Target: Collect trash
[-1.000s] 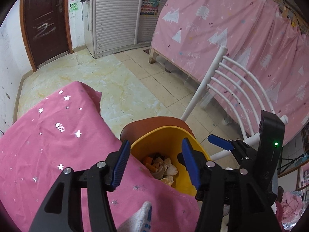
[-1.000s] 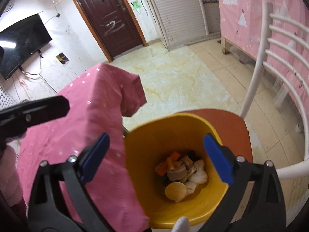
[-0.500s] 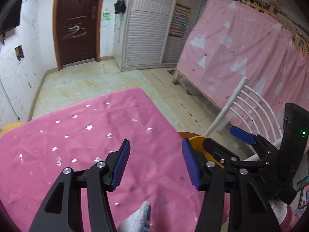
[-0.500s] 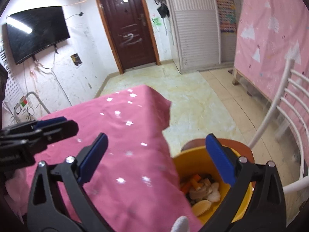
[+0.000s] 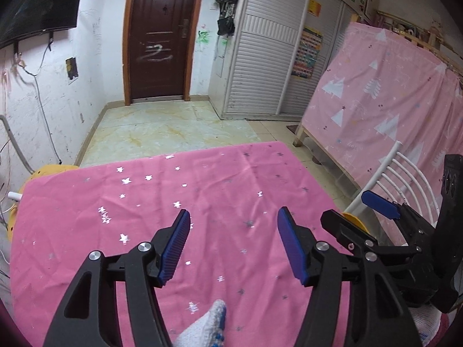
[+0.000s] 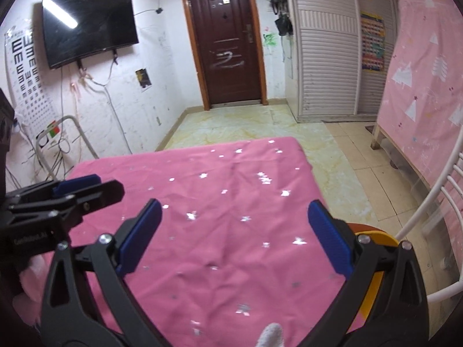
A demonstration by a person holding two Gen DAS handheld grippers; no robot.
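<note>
yellow bin (image 6: 376, 241) sits off the table's right edge, mostly hidden behind the right gripper's arm, only a sliver of rim showing; in the left wrist view just a small yellow arc (image 5: 351, 219) peeks past the right gripper. contents cannot be seen from either view. it rests on a brown-orange chair seat (image 6: 360, 227), next to the white slatted chair back (image 6: 428, 202). left gripper (image 5: 233, 244) hovers over the table, jaws spread apart, nothing between the blue pads. right gripper (image 6: 234, 235) also over the table near its right edge, jaws wide apart and holding nothing. each gripper shows in the other's view, left one (image 6: 69, 193) at the left side, right one (image 5: 379, 202) at the right side. pink starred tablecloth (image 5: 220, 190) covers the table, wrinkled, with no items showing on it. far edge of the table drops to a marbled tile floor (image 6: 240, 121) that runs open to a dark brown door (image 6: 225, 37). right of the table is a gap of floor, then a pink curtain with tree print (image 5: 385, 101). white shuttered wardrobe (image 6: 324, 60) beside the door, tv (image 6: 86, 37) on the left wall. white glove tip (image 5: 208, 326) at the bottom of the frame.
</note>
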